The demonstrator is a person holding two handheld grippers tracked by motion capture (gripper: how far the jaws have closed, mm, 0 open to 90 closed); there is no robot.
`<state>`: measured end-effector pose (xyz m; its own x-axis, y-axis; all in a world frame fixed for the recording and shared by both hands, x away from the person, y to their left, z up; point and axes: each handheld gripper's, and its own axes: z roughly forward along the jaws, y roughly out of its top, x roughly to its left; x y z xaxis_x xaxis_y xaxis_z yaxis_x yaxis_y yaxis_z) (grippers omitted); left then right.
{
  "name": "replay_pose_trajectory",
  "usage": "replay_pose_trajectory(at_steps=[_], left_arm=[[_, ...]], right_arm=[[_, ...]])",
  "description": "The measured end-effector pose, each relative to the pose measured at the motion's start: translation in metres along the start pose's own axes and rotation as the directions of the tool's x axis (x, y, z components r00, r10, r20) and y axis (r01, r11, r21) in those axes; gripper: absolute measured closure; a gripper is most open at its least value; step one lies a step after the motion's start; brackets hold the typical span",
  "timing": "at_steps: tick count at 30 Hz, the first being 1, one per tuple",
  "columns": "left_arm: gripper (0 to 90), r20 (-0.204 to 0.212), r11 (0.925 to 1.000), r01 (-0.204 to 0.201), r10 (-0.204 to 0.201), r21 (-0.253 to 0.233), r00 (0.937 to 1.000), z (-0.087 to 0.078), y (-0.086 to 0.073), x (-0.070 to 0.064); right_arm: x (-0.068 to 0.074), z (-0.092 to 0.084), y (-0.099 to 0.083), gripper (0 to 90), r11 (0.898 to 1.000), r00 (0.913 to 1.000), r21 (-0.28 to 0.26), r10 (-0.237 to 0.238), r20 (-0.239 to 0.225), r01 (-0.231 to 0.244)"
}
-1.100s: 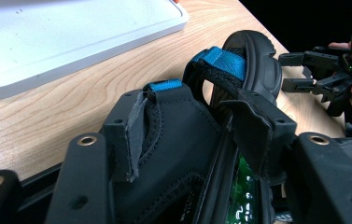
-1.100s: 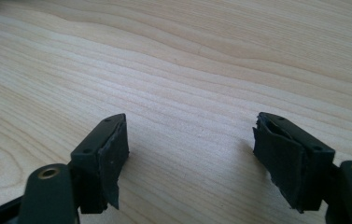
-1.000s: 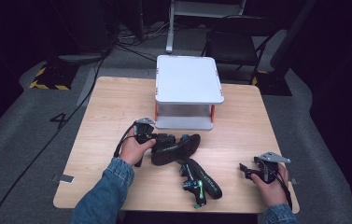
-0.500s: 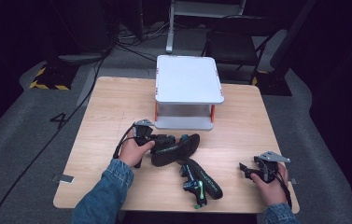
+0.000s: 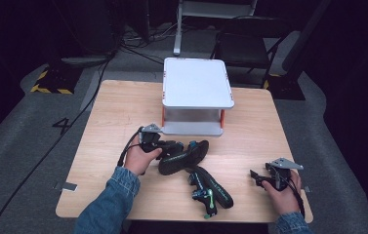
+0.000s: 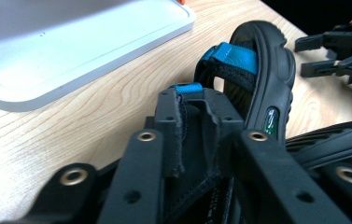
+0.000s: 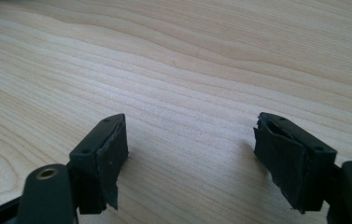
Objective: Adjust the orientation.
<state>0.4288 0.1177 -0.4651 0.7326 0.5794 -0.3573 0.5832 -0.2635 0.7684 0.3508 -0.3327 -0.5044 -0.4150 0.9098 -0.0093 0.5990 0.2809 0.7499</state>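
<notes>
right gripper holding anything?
No. In the right gripper view the right gripper has its jaws wide apart over the bare wooden table, with nothing between them.

A pale wooden tabletop (image 5: pixel 113 122) with a smooth, matt finish shows long wavy grain. Near its far edge a two-tier stand (image 5: pixel 197 83) has white shelves of smooth, faintly glossy plastic on orange posts. The sandal (image 6: pixel 257 79) nearer that stand has a matt black rubbery sole with a ridged rim, woven blue cloth straps and black padded lining. A second sandal (image 5: pixel 211 187) near the near edge looks matt black too, with green fittings. The left gripper (image 6: pixel 201 135) is matt black plastic with brass-coloured rivets; the right gripper (image 7: pixel 190 154) carries rough, frayed black pads on its jaws. A sleeve (image 5: pixel 106 204) is blue denim.
</notes>
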Motion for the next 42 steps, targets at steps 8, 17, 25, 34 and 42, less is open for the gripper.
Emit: replay_pose_trajectory(at_steps=[8, 17, 25, 34, 42], left_arm=[[89.0, 0.101, 0.9992, 0.001, 0.003, -0.040, 0.9949, -0.014, 0.009, -0.015], [89.3, -0.024, 0.9902, -0.076, 0.073, -0.117, 0.9970, -0.036, 0.018, -0.029], [89.1, -0.264, 0.9837, -0.106, 0.065, -0.145, 0.9622, -0.050, 0.012, -0.034], [88.5, -0.337, 0.9949, -0.100, 0.099, 0.014, 0.9364, -0.028, -0.001, -0.055], [88.8, -0.191, 0.9969, -0.078, 0.078, 0.009, 0.9784, -0.016, -0.001, -0.072]], right_arm=[[0.000, 0.000, 0.000, 25.7, 1.000, 1.0000, 0.002, 0.004, 0.003, -0.004], [-0.001, 0.001, 0.001, 25.6, 1.000, 1.0000, 0.000, 0.001, 0.002, -0.001], [-0.001, 0.003, 0.003, 25.3, 1.000, 1.0000, 0.001, 0.000, -0.001, 0.000], [0.000, 0.007, 0.006, 25.3, 1.000, 0.9999, -0.001, -0.006, -0.008, 0.006], [0.001, 0.009, 0.008, 25.3, 1.000, 0.9999, 0.000, -0.012, -0.009, 0.012]])
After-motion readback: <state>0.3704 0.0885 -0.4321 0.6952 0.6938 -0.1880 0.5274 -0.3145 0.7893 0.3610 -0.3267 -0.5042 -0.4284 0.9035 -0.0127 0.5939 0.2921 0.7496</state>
